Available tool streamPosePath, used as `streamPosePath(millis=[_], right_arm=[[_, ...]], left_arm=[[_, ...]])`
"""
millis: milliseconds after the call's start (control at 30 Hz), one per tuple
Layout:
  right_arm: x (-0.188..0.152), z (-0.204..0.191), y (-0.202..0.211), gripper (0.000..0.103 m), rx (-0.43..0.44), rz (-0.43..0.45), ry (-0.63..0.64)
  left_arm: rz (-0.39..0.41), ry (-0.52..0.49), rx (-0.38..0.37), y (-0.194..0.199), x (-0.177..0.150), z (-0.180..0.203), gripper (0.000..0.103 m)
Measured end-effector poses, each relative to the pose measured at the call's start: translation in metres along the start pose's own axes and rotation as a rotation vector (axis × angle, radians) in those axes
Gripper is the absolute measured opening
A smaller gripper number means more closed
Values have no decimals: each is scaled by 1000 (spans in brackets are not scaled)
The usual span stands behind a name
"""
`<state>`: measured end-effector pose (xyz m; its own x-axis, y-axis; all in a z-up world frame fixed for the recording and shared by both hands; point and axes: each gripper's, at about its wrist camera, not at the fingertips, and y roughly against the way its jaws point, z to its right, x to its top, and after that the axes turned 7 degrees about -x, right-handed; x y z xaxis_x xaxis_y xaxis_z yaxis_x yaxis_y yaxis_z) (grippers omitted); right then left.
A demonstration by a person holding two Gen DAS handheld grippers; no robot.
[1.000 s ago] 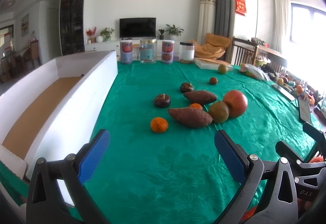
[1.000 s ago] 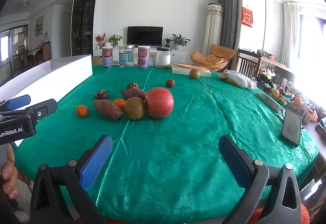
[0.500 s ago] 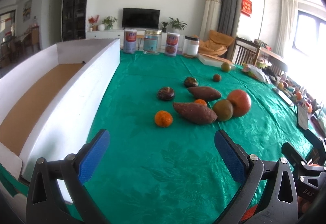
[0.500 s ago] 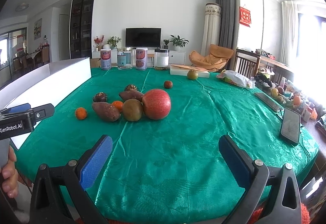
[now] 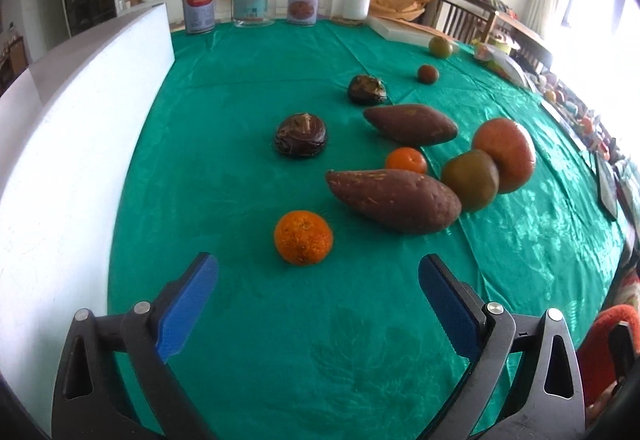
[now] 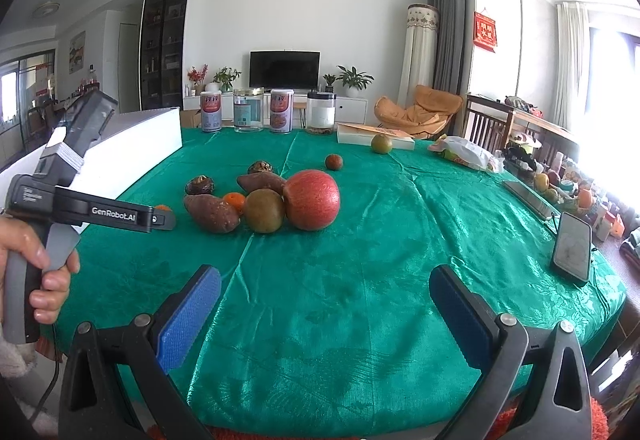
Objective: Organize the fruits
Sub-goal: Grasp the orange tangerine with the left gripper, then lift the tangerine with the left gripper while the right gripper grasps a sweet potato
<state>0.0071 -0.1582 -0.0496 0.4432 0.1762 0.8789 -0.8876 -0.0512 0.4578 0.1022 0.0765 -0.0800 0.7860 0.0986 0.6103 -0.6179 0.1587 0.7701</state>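
Across the green tablecloth (image 5: 248,52) we take the big red apple (image 5: 506,152) as our landmark. Far to its left, along the table's edge, runs the long white box (image 5: 80,120), the largest thing we see. Just left of the apple and touching it sits a green-brown round fruit (image 5: 471,179); beside that, nearer us, lies the larger sweet potato (image 5: 394,199), and a second sweet potato (image 5: 412,124) lies left of the apple, a little farther back. Between the two potatoes we find a small orange (image 5: 406,160). Well left of the apple sits a dark wrinkled fruit (image 5: 301,135), with another dark fruit (image 5: 367,89) behind.

We hold the left gripper (image 5: 318,294) spread wide, empty, with a mandarin (image 5: 303,237) just ahead of its blue pads (image 5: 188,304), down-left of the apple. Our right gripper (image 6: 325,306) is likewise spread wide and holds nothing, well short of the apple. Our left hand (image 6: 44,272) grips its handle.
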Motion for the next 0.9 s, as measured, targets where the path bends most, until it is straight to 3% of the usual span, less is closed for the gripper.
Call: streamPosePath(millis=[100,200,267,333,367,500,633,767,900], right_arm=[[-1,7,-5,103,4,-25,-32],[-2,15,-12,103,25,-60,-67],[-2,21,-16,103,55,-84,-96],[-3,29,-20,103,93,-119,-141],[-3,34,-24,103,116,-144,-170],[2,52,-49,103,191,-323,-267],[23,58,-78,103,218,-452,-276],[66,47,-105,103,249,-494,-234],[115,0,-126,103,329,-482,-119]], left_arm=[[-18,-9,12,-12,3,-6,80],[-17,0,11,-18,6,-12,77],[-9,-10,11,-19,7,-12,64],[-4,-36,12,-20,8,-12,36],[-2,-46,12,-19,7,-11,32],[17,-42,-4,-9,2,-13,31],[42,-3,-42,8,-3,-19,30],[68,41,-83,33,-6,-21,30],[96,63,-110,64,-8,-20,30]])
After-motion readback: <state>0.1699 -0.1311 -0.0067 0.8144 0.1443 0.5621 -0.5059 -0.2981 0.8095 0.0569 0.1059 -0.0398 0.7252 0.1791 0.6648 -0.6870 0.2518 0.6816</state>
